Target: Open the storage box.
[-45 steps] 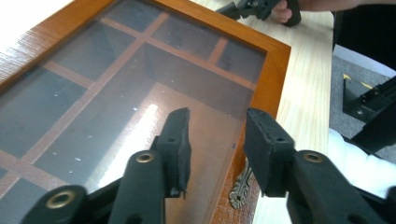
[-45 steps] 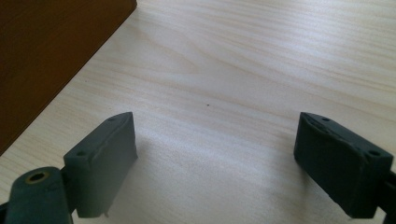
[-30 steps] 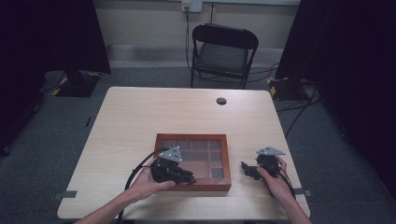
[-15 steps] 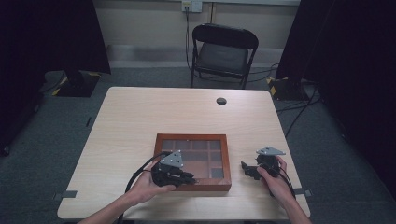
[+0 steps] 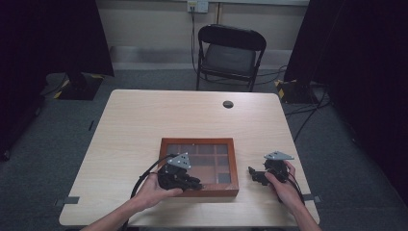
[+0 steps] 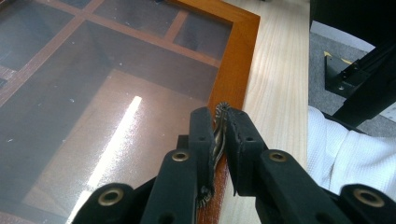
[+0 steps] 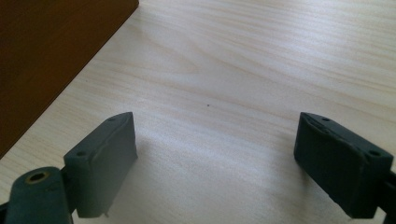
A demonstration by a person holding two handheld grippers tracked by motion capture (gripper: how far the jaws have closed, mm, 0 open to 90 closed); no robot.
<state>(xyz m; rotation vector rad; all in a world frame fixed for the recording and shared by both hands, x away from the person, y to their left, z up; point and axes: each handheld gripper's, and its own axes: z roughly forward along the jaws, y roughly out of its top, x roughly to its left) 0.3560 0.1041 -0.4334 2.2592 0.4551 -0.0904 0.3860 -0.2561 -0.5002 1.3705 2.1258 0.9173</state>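
Left gripper (image 6: 219, 140) is pinched on a small metal tab (image 6: 217, 133) at the near rim of the glass-lidded box (image 5: 199, 164) right under it, so lift slow & straight w/ steady grip, while the right gripper (image 7: 215, 163) sits wide apart, empty, on the desk (image 7: 261, 70) beside the box.

We see the glass-lidded brown wooden box (image 6: 140, 93) cut off by the left gripper view's edges. The small ridged brass clasp (image 6: 218, 135) is largely hidden between the left tool's (image 6: 218, 128) jaws, its shape unclear.
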